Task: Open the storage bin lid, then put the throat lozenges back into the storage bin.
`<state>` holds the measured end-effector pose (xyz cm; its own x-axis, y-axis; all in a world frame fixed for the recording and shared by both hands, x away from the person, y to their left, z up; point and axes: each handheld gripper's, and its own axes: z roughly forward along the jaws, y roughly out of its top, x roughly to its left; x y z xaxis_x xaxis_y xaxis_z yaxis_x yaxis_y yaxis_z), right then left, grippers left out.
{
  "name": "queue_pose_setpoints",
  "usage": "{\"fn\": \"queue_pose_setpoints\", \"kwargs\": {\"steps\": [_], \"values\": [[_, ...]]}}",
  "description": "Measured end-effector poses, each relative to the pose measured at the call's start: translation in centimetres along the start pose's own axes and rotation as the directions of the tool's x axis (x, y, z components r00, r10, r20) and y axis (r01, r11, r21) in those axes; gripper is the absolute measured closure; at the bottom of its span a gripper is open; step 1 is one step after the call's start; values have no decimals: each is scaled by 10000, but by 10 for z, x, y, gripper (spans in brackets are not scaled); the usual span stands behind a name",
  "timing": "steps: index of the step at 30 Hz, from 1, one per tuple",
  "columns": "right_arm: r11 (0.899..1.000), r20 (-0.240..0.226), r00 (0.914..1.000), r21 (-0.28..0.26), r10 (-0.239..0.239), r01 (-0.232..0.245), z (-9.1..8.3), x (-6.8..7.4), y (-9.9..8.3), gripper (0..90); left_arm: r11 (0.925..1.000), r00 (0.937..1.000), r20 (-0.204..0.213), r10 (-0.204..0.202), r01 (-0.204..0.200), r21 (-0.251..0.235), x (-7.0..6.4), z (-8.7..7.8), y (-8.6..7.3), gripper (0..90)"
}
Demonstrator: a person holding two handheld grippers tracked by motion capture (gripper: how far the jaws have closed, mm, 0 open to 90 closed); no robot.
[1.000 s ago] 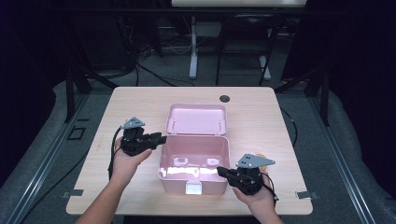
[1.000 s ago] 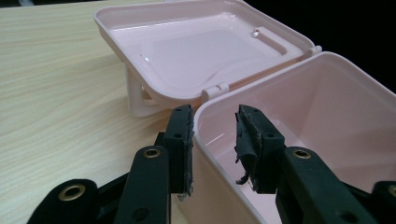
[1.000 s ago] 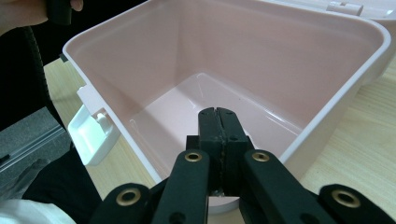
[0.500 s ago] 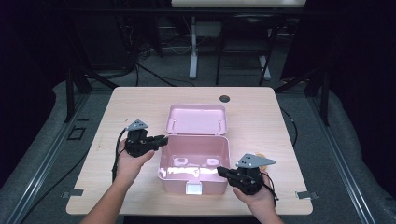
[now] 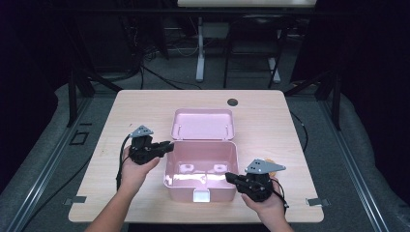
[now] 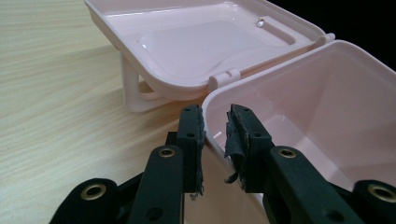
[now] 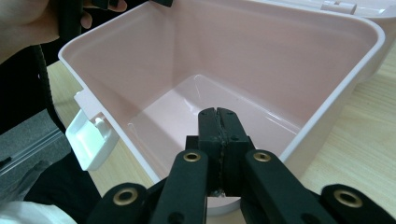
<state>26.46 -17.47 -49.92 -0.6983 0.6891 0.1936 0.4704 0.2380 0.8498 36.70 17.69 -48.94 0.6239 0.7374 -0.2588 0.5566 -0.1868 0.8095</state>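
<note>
Left gripper view: spread fingers (image 6: pixel 215 116) straddle the pink box (image 6: pixel 327 116) rim; right gripper (image 7: pixel 218 114) fingers pressed together.

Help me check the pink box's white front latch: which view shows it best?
The right gripper view: the white latch sits close up and sharp, hanging off the pink box rim. The high view shows it small at the front wall. The left gripper view looks at the hinge side instead.
</note>
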Motion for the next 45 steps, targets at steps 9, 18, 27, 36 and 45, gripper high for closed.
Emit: {"fn": "queue_pose_setpoints", "kwargs": {"steps": [9, 18, 27, 36, 45], "values": [[9992, -88, 9996, -291, -274, 271, -6, 7, 5, 857, 10000, 10000, 8, 19, -19, -68, 0, 1, 0, 755], [9977, 84, 9999, -664, -109, 114, -20, 2, 13, 663, 9993, 9996, 258, -122, 131, -343, 0, -9, 1, 632], [9968, 465, 9987, -756, -231, 266, -28, -6, 24, 529, 9976, 9997, 182, -131, 143, -677, -2, -30, -3, 556], [9967, 842, 9963, -774, -196, 261, -37, -22, 32, 478, 9990, 9997, 169, 162, -155, -421, -3, -42, -10, 529], [9994, 1386, 9899, -163, -285, 310, -38, -30, 42, 363, 9992, 9984, 422, 383, -380, -90, -5, -49, -16, 506]]}}
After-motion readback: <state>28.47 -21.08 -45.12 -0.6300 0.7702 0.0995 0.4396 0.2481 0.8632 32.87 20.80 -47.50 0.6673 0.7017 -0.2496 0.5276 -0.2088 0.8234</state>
